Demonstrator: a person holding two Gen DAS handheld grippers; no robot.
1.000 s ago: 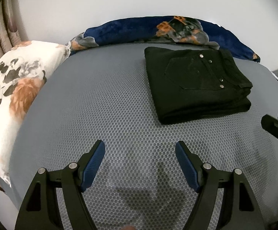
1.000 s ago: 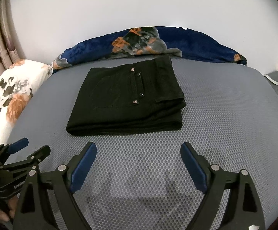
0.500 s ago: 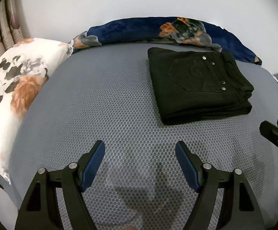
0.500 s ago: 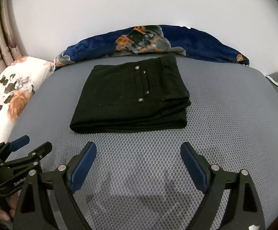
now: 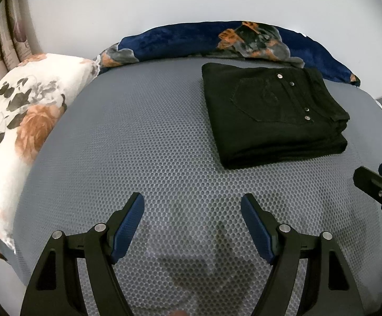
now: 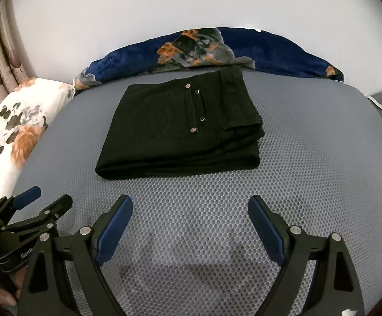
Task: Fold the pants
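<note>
While the black pants (image 6: 183,129) lie folded into a compact stack on the grey bed (image 6: 309,158), ahead of the right hand-held gripper (image 6: 190,226) and ahead and to the right of the left hand-held gripper (image 5: 192,222), both tools hang over bare mattress with jaws spread wide and nothing between them. Neither touches the cloth. The fold looks finished to me. The layered edges on the stack's right side sit loosely on one another, so a stray finger catching there could lift the top layer and spill the fold open. The two tools are also close together, and a careless swing could knock one against the other. A floral pillow (image 5: 20,121) lies off to the left.
</note>
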